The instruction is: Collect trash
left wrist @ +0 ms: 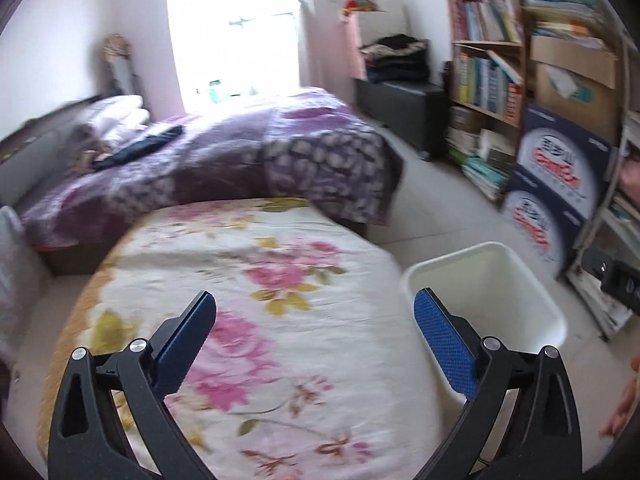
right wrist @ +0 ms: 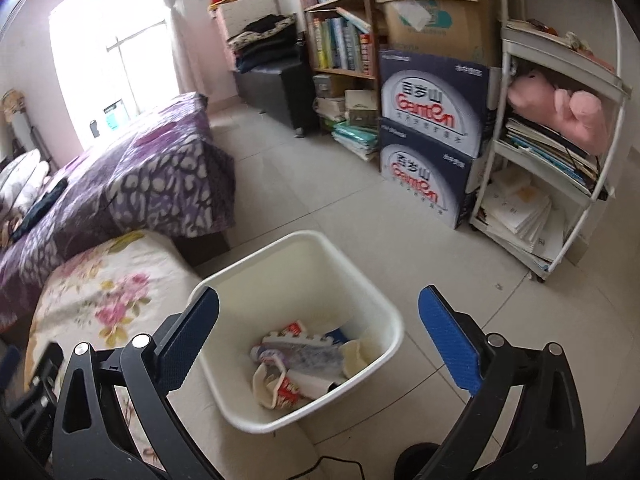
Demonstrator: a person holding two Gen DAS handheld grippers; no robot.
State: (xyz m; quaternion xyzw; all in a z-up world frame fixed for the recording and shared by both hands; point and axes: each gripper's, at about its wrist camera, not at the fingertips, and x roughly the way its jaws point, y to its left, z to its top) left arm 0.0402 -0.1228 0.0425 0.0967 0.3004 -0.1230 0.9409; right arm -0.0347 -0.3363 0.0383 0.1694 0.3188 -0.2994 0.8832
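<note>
Left hand-held gripper: jaws spread wide, nothing between them; blue pads face each other; it hangs over the floral cover.
Right hand-held gripper: jaws wide apart, nothing held; it hangs above the bin, tilted down at it.
Bin: white, square-mouthed, upright on the floor, just beside the edge of the floral cover. In the left wrist view its rim shows behind the right pad.
Trash: already in the bin, lying on the bottom; crumpled wrappers with red and white print, a clear plastic piece, pale paper or cloth scraps. Pieces overlap; a count cannot be made.
Floral cover: white cloth with pink and yellow flowers over a low rounded surface; what lies under it cannot be told.
Cable: thin, black, on the floor at the bottom edge of the right wrist view.
Floor: pale tiles.
Bed: beyond the floral cover, under a purple patterned blanket; a dark cloth lies on it near the pillows.
Boxes: two dark blue printed cartons stacked on the floor, a brown carton on top.
White rack: right of the boxes; papers, books, a pink plush toy.
Bookshelf: behind the boxes, full of books.
Window: far wall, very bright.
</note>
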